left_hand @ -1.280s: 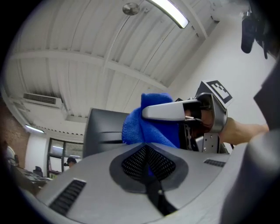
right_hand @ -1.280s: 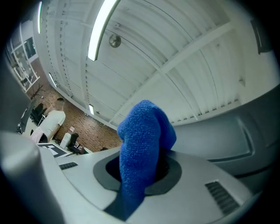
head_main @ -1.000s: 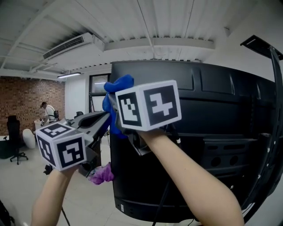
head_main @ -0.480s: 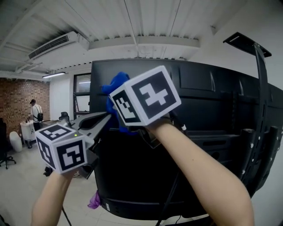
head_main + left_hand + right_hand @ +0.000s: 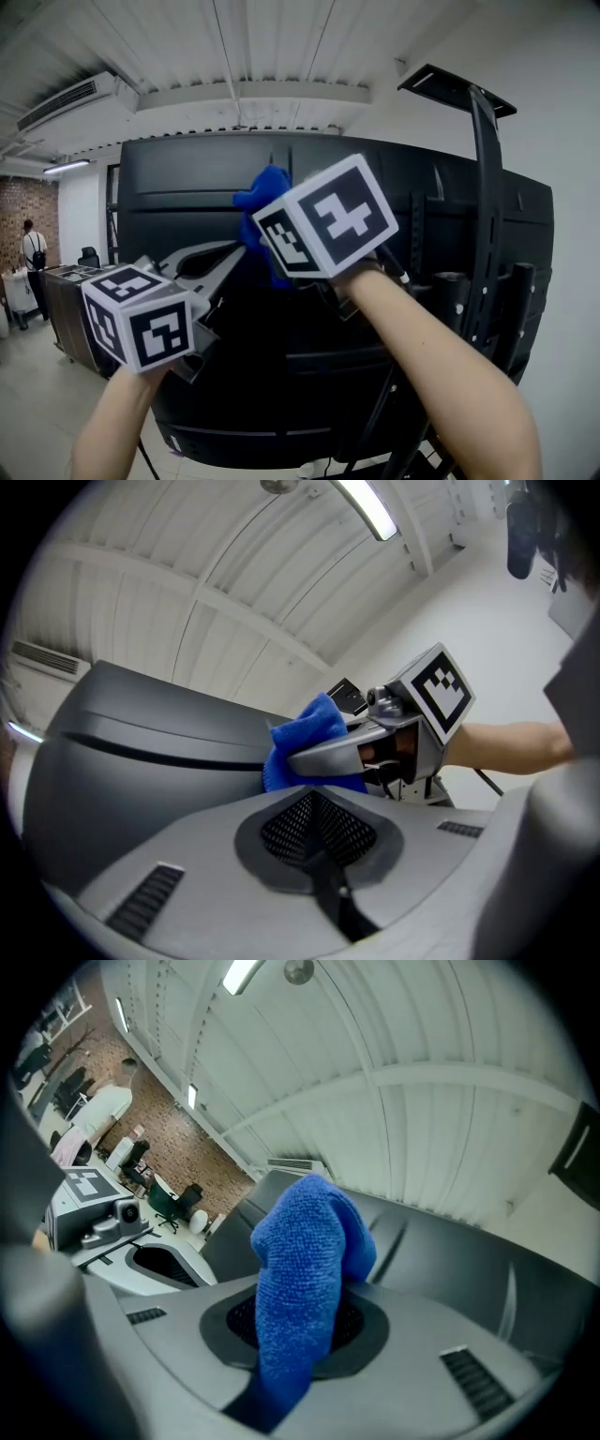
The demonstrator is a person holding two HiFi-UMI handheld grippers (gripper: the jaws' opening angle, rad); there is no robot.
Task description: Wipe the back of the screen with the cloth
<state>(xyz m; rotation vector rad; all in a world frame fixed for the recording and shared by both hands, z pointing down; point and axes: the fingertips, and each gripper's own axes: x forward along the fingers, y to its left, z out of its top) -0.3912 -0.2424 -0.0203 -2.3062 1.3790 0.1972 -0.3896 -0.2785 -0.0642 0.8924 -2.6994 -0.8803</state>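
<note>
The black back of the screen [image 5: 187, 187] fills the middle of the head view. My right gripper [image 5: 272, 253] is shut on a blue cloth [image 5: 267, 192], and the cloth is pressed against the upper part of the screen's back [image 5: 450, 1241]. In the right gripper view the cloth [image 5: 305, 1279] stands up out of the jaws [image 5: 300, 1335]. My left gripper [image 5: 230, 255] is held just below and left of the cloth, shut with nothing in it. The left gripper view shows the cloth [image 5: 305, 738] on the screen [image 5: 141, 761].
A black stand post [image 5: 483, 216] with a top plate [image 5: 450, 89] rises at the screen's right. Cables [image 5: 375, 422] hang below the screen. A person [image 5: 33, 253] stands far off at the left by a dark counter [image 5: 70, 281]. An air conditioner [image 5: 66, 103] hangs overhead.
The cloth in my right gripper has slid from the screen's left edge to the right, toward the middle of its back. The left gripper has followed it.
</note>
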